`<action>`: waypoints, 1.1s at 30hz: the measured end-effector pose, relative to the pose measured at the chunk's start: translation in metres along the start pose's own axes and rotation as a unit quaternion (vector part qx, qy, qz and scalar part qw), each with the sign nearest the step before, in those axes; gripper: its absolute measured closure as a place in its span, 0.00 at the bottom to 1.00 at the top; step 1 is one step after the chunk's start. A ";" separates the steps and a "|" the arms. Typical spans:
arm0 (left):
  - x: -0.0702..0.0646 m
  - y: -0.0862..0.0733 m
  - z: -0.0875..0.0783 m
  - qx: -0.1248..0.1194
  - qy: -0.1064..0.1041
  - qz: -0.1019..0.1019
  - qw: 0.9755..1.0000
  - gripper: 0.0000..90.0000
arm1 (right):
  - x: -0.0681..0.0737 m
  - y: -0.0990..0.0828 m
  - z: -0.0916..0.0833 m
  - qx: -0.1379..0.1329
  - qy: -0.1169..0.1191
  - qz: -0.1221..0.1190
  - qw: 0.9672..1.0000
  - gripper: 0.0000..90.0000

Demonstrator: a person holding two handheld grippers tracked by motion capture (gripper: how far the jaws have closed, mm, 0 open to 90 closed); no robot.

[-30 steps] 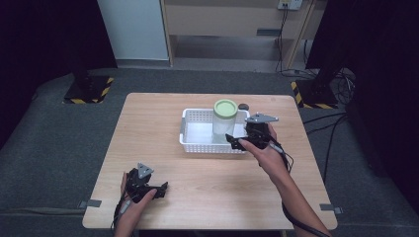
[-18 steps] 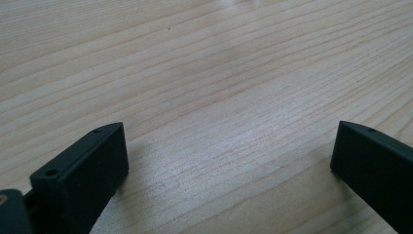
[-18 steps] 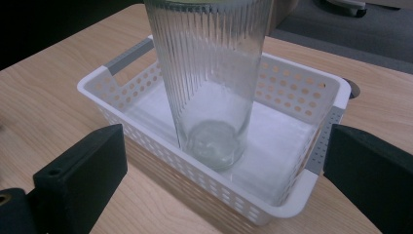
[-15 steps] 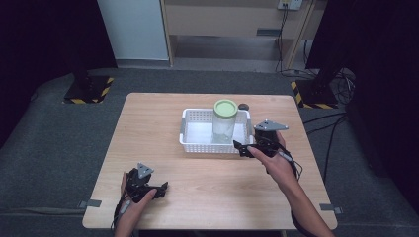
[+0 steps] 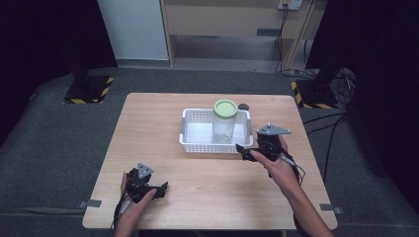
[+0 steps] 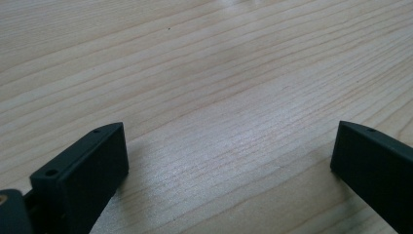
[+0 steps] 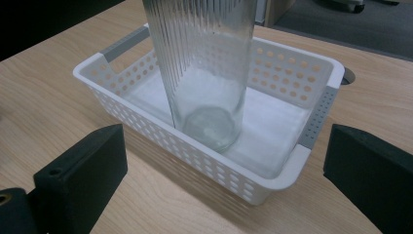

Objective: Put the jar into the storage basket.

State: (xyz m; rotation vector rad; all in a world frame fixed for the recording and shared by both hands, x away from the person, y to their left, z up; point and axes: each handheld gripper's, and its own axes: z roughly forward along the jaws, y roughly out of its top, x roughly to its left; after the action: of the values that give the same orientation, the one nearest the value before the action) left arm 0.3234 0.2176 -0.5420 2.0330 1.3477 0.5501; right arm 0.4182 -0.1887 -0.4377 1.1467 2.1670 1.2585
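Observation:
A clear ribbed glass jar [image 5: 224,126] with a pale green lid [image 5: 225,107] stands upright in a white perforated basket [image 5: 190,143] at the table's middle. My right gripper [image 5: 243,152] hovers just off the basket's near right corner, open and empty. In the right gripper view the jar [image 7: 204,73] rises inside the basket [image 7: 311,112], a little beyond the open gripper [image 7: 224,146], whose jaws stand wide apart. My left gripper [image 5: 160,190] rests low near the table's front left, open. In the left gripper view the gripper [image 6: 229,136] has bare wood between its jaws.
The wooden table [image 5: 148,128] has bare room left of and in front of the basket. A small dark round hole [image 5: 243,106] sits in the tabletop behind the basket's far right corner. Grey floor and dark stands surround the table.
My right gripper has drawn back from the basket's right side toward the near edge. The jar stays upright in the basket. The left gripper has not moved.

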 end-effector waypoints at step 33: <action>0.000 0.000 0.000 -0.001 0.000 -0.001 1.000 0.00 | -0.016 -0.051 -0.020 0.015 -0.018 0.008 1.000 0.03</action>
State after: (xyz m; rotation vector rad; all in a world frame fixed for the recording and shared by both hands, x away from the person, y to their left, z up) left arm 0.3234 0.2174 -0.5422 2.0298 1.3488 0.5508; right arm 0.3907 -0.2259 -0.4714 1.1924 2.1610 1.2070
